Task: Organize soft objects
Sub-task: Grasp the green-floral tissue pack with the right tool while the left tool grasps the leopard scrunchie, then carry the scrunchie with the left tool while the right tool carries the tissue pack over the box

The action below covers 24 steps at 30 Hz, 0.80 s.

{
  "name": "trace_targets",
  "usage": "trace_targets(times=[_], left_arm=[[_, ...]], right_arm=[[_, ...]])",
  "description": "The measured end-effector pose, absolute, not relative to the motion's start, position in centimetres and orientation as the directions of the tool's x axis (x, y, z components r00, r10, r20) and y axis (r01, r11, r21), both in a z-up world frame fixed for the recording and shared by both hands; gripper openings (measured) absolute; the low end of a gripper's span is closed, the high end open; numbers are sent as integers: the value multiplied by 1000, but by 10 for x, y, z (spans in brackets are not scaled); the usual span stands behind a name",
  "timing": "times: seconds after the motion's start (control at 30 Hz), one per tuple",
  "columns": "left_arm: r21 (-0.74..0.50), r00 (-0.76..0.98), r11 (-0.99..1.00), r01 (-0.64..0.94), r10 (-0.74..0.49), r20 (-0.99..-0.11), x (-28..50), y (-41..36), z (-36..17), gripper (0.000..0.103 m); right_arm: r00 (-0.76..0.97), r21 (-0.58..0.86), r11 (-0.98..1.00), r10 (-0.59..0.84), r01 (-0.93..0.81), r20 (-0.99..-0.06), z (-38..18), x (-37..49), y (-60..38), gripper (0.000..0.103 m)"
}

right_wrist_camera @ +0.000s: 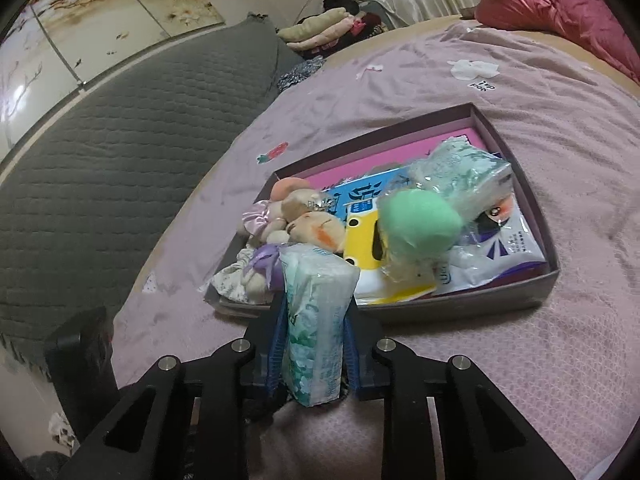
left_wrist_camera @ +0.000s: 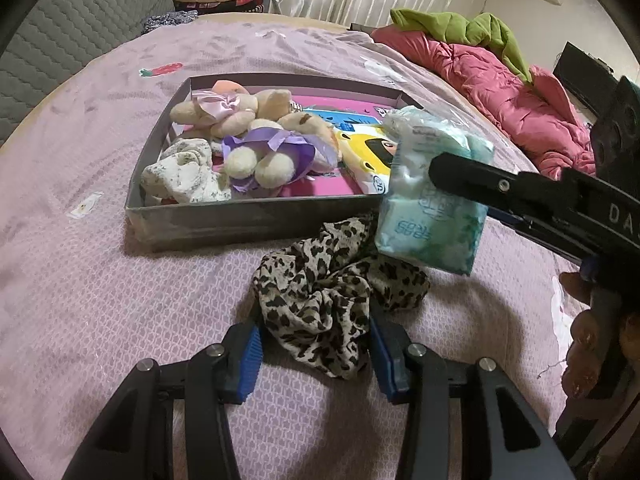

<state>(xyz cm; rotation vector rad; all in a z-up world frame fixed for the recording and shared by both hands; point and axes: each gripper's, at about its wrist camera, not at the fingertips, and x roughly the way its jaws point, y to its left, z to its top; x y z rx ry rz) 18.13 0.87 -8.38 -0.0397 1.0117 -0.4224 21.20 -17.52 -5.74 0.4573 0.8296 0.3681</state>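
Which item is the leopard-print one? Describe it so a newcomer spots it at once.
On the pink bedspread, look just in front of the near wall of the shallow grey box. The leopard-print scrunchie lies there between the left gripper fingers, the only spotted brown-and-black fabric, and it is outside the box.

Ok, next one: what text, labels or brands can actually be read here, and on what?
"DA": white letters on the right hand-held gripper body, cut off at the frame edge.
Tissue pack: blue print, too blurred.
White packet: small characters, unreadable.
Bedsheet patch: dark letters, unreadable.
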Motion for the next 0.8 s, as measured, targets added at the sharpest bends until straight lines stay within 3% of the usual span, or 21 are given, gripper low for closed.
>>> trace_targets(times=[0.37,0.8], left_arm=[[-284,431,907,310,-401,-809,196,6,-88,12],[-267,505,906,330,-408,-761,164,12,-55,10]], right_arm=[[632,536,833,492,-140,-599,-57,208,-182,26],[642,500,841,503,-207,-579,-49,200,-173,25]])
